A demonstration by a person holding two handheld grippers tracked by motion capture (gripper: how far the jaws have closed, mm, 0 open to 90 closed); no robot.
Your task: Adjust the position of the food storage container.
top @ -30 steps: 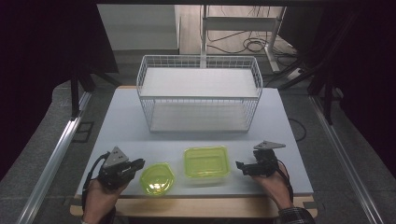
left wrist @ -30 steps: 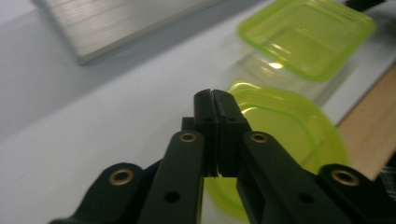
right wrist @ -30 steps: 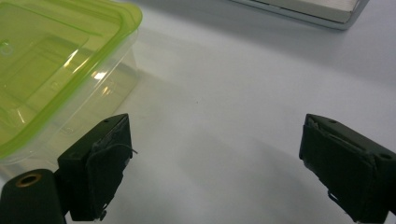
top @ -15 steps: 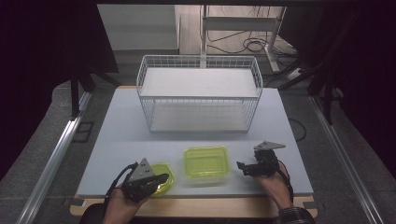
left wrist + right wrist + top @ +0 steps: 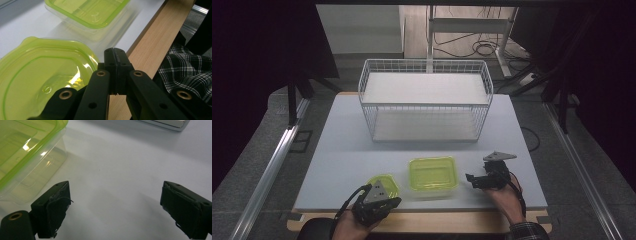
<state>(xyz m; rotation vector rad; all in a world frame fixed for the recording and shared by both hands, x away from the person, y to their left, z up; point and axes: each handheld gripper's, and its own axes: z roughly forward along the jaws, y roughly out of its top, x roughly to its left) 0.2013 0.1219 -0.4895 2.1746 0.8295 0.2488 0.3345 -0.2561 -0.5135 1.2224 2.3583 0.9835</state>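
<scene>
At the near edge of the table (image 5: 337, 150), left of centre, sits the small round green container (image 5: 384, 184), and the left claw (image 5: 382, 206) is right up against its near rim, jaws pressed together with nothing between them, likely lining up to nudge or hook it. Just right of it rests the square green container (image 5: 432, 174). Beside that waits the right claw (image 5: 471, 180), jaws spread wide and empty, seemingly ready to steady it. Farther back stands the white wire basket (image 5: 426, 102), a likely destination.
</scene>
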